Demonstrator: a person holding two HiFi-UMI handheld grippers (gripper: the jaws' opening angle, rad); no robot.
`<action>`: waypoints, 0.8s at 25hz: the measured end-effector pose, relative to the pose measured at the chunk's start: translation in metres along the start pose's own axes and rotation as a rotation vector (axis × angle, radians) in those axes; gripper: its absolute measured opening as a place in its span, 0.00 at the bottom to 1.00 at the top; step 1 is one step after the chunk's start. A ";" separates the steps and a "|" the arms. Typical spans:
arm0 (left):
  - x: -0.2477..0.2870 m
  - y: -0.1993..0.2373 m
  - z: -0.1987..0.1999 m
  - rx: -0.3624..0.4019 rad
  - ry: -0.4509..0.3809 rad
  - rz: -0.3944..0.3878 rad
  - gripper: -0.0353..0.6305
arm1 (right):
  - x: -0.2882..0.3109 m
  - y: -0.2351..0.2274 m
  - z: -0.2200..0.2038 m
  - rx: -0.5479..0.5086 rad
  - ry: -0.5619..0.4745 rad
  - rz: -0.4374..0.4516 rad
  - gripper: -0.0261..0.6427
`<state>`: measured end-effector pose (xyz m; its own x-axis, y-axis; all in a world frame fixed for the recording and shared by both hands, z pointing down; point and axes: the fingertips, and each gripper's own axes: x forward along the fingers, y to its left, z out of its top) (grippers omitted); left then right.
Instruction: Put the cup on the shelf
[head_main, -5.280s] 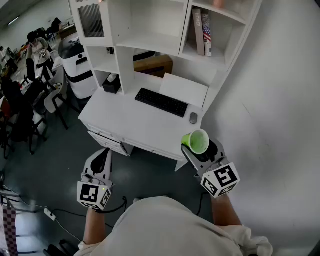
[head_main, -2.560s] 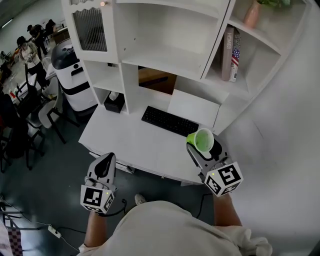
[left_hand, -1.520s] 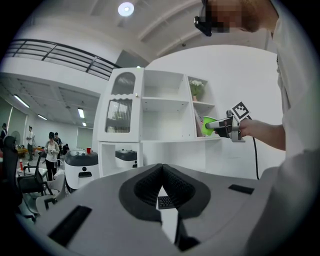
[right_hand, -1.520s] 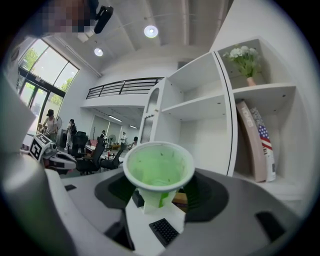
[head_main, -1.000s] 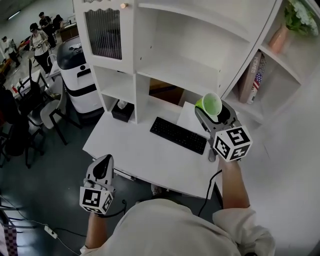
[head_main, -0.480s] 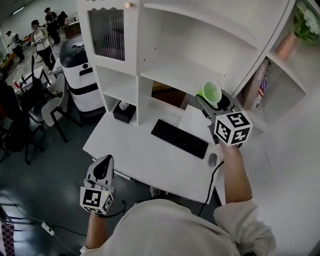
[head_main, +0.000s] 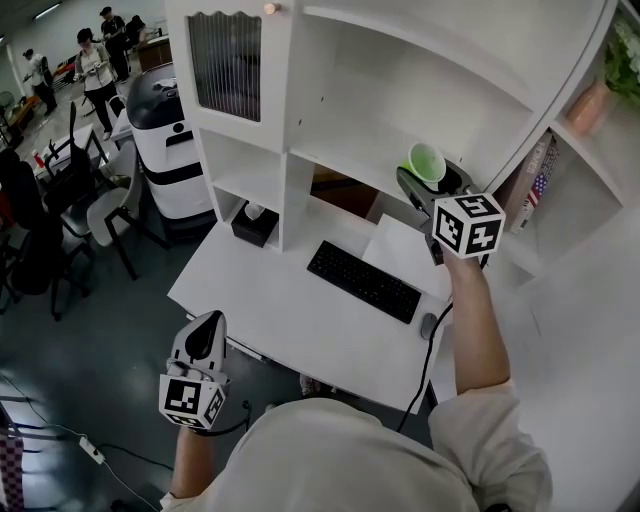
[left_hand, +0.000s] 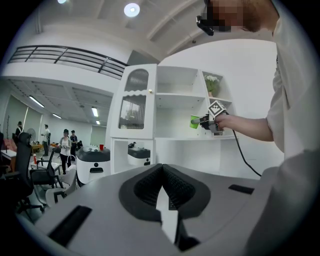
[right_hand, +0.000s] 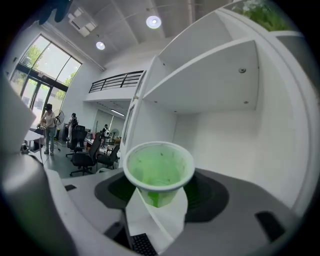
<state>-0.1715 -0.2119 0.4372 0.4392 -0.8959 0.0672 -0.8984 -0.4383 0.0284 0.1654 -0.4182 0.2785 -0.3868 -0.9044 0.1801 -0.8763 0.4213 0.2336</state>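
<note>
The green cup (head_main: 427, 161) is clasped low on its body between the jaws of the right gripper (head_main: 430, 178), which are spread wide around it. It is carried roughly upright, mouth up, and is seen to be empty in the right gripper view (right_hand: 159, 170). It is held in the air at the open front of the white shelf (head_main: 360, 150), near the compartment's right end. In the left gripper view the shelf board is seen at about 6 o'clock below the cup, apart from it, so the placement is judged to turn on a forward and downward move. The left gripper (head_main: 205, 330) is hung low at 7 o'clock, well apart, jaws pressed together on nothing.
</note>
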 end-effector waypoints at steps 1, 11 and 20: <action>0.000 0.001 -0.001 0.000 0.001 0.003 0.05 | 0.005 -0.002 0.000 0.003 0.005 0.002 0.49; 0.000 0.013 -0.007 -0.015 0.013 0.029 0.05 | 0.051 -0.024 -0.006 0.031 0.067 -0.001 0.49; -0.002 0.022 -0.012 -0.027 0.020 0.054 0.05 | 0.083 -0.035 -0.018 0.045 0.138 0.012 0.49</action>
<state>-0.1920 -0.2192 0.4501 0.3904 -0.9163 0.0893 -0.9206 -0.3872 0.0513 0.1692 -0.5071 0.3028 -0.3569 -0.8803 0.3126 -0.8851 0.4257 0.1882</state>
